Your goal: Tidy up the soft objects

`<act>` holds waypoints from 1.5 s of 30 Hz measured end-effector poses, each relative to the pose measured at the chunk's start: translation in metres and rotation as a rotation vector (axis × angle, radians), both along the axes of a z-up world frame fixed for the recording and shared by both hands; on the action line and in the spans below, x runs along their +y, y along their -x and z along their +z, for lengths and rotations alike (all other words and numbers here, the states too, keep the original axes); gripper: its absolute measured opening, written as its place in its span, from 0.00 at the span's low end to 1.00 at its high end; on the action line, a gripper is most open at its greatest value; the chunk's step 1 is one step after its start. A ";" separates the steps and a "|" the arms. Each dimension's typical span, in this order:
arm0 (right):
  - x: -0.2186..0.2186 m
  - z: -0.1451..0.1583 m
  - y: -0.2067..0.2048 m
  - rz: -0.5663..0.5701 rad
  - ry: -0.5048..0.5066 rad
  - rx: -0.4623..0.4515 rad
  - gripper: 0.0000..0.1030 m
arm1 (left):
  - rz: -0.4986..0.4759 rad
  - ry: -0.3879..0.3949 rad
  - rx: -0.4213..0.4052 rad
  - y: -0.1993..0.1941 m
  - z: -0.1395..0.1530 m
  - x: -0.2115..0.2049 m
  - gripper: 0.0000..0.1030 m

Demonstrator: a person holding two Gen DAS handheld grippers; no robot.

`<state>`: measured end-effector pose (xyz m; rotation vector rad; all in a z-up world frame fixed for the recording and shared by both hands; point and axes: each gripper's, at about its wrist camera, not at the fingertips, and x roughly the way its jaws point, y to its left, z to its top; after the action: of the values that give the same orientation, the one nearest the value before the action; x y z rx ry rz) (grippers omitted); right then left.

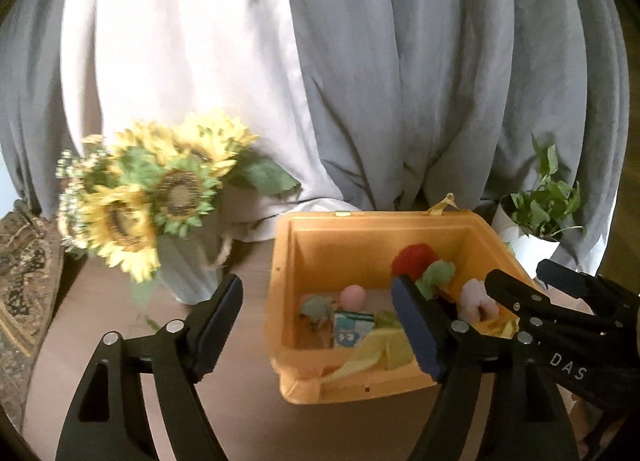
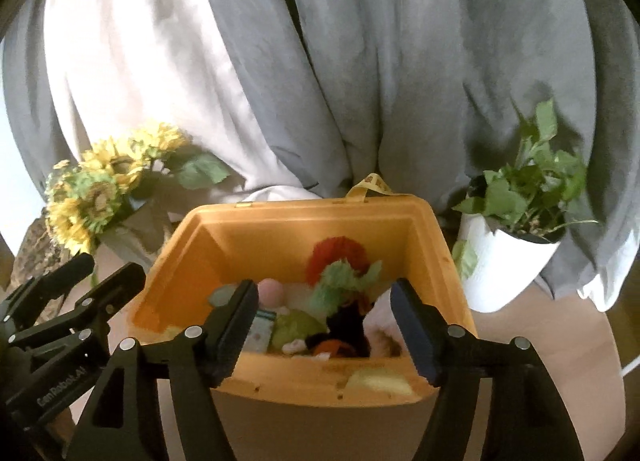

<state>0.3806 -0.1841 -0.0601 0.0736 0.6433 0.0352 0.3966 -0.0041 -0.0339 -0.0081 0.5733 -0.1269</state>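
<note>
An orange box [image 1: 280,301] [image 2: 304,205] stands open on the wooden table [image 1: 240,401], filled with soft things. Among them are a red pompom [image 1: 412,257] [image 2: 336,253], a green fluffy toy [image 1: 436,277] [image 2: 340,281], a pink ball [image 1: 353,296] [image 2: 272,291], a yellow cloth [image 1: 380,349], a white-pink plush [image 1: 476,299] and a black plush [image 2: 348,329]. My left gripper [image 1: 316,293] [image 2: 112,267] hangs open over the box's left front corner, holding nothing. Over the box's front rim my right gripper [image 2: 324,293] [image 1: 520,273] is open too, with nothing between its fingers.
A pale vase of sunflowers [image 1: 160,197] [image 2: 92,197] stands left of the box. A white pot with a green plant [image 1: 536,221] [image 2: 508,253] stands to its right. Grey and white curtains hang close behind. A patterned cushion [image 1: 24,261] lies at the far left.
</note>
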 end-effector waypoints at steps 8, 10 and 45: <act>0.016 0.013 0.054 -0.055 -0.005 -0.057 0.71 | -0.020 -0.016 -0.044 0.047 0.012 0.020 0.89; 0.021 0.017 0.070 -0.078 -0.008 -0.075 0.71 | -0.040 -0.019 -0.054 0.060 0.015 0.025 0.91; 0.018 0.054 0.303 -0.146 0.020 -0.238 0.80 | -0.024 -0.005 -0.220 0.290 0.057 0.023 0.98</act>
<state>0.0772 -0.1657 -0.0064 0.0953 0.3986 -0.1025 0.1063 0.0188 0.0230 0.0172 0.3536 -0.1481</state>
